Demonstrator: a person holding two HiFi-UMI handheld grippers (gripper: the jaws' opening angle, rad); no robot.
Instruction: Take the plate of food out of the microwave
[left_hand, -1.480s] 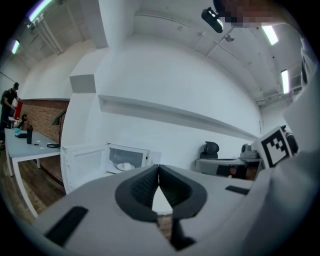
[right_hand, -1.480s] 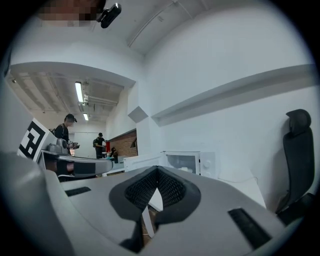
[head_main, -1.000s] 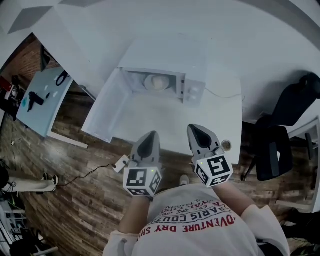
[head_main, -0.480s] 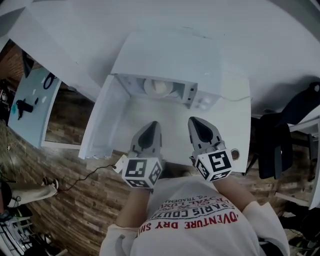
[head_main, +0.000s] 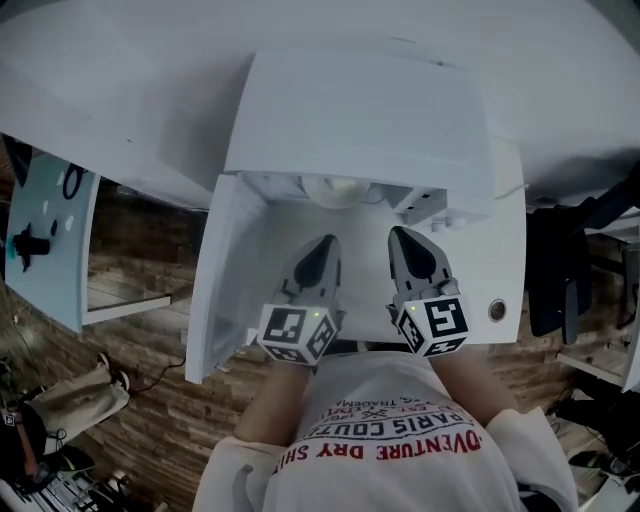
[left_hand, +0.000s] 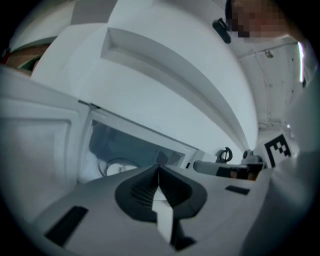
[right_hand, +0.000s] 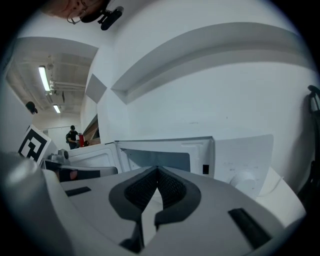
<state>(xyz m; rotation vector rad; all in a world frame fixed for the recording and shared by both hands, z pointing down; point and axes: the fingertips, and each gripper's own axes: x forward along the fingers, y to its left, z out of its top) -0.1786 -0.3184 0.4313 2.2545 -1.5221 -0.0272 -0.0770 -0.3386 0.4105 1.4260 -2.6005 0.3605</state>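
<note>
while near microwave (head_main: 360, 110), l tool (head_main: 325, 242) & r tool (head_main: 401, 234) shut, empty.

The head view looks steeply down from above the person onto the microwave (head_main: 360, 110), its door (head_main: 225, 280) open at left. Both gripper views sit low and near, facing far into the cavity they share.

Lab or office workspace, not a home. Microwave (head_main: 360, 120) on a white table (head_main: 508, 255); wood floor (head_main: 150, 400), black chair (head_main: 555, 285). Ceiling strip lights (right_hand: 44, 77).
</note>
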